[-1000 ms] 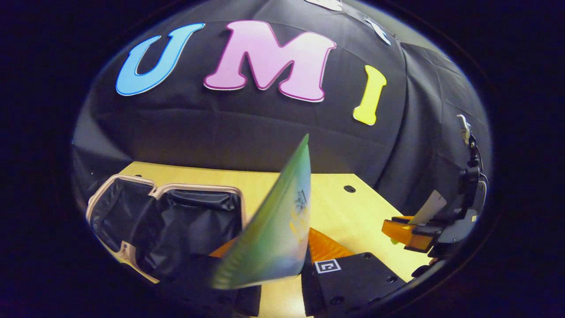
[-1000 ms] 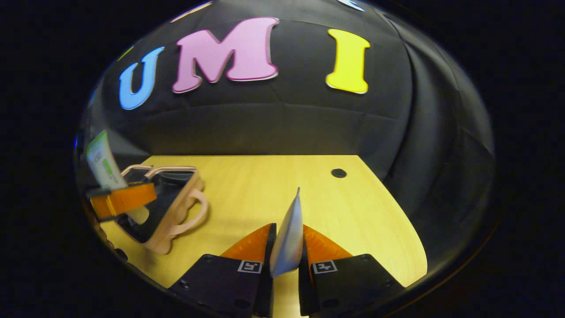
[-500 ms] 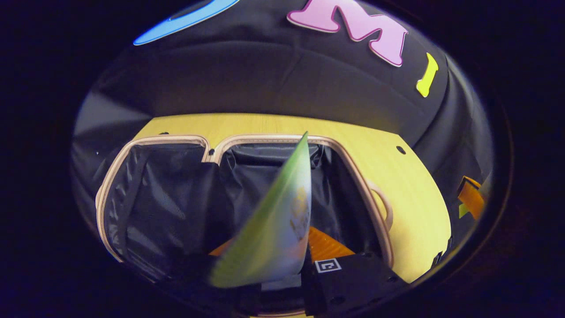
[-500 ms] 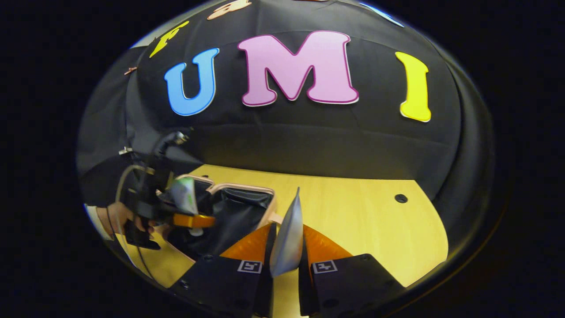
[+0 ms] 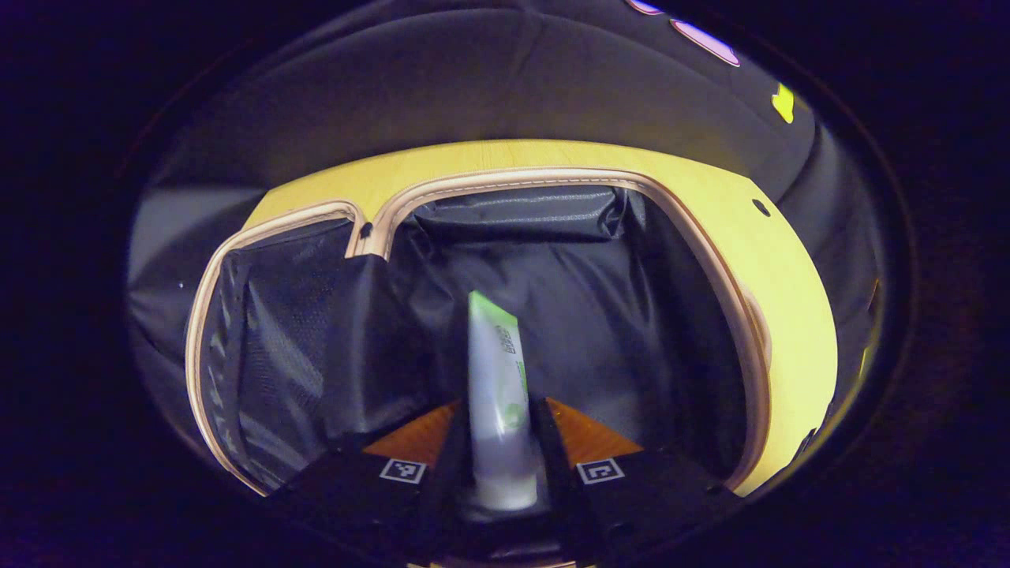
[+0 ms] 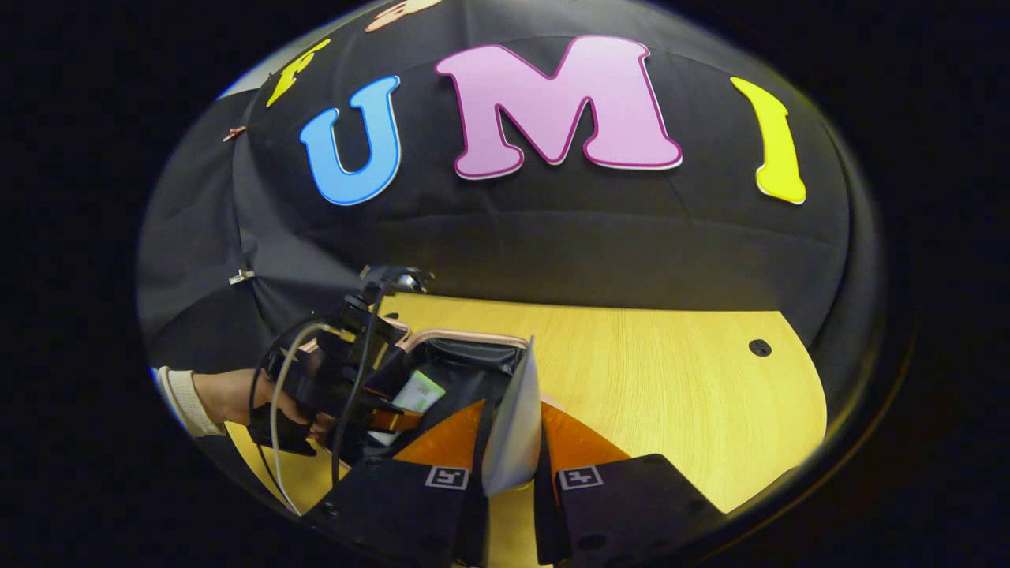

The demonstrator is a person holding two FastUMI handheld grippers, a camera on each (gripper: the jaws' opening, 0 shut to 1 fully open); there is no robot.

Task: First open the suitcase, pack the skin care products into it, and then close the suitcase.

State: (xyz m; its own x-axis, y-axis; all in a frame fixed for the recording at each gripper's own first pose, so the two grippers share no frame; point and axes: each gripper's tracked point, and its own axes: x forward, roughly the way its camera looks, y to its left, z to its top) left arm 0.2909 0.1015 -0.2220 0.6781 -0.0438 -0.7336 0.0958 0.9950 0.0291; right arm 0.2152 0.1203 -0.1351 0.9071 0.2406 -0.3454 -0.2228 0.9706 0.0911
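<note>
Black lining fills the open beige-trimmed suitcase [image 5: 552,260] that lies flat on the pale yellow wooden surface [image 5: 789,315], its two halves spread side by side, and in the left gripper view I look straight down into the right-hand half. My left gripper [image 5: 505,442] is clenched on a white tube with a green top and green markings [image 5: 497,379]; both orange fingers [image 5: 414,430] press its sides, and the tube stands up between them over the dark fabric of that half. I cannot tell whether the tube touches the lining. In the right gripper view my right gripper [image 6: 513,442] is closed tight on a thin, flat silvery-white sachet [image 6: 514,430], which stands on edge between the two orange fingers, its point upward. This gripper hangs over the wooden surface, just beside the near corner of the suitcase [image 6: 473,351]. Farther off to the left in that view I see my left gripper [image 6: 394,410] with its black body and looping cables, tipped down into the case, the white and green tube [image 6: 418,392] in its fingers, and my hand [image 6: 237,398] with a pale cuff behind it.
</note>
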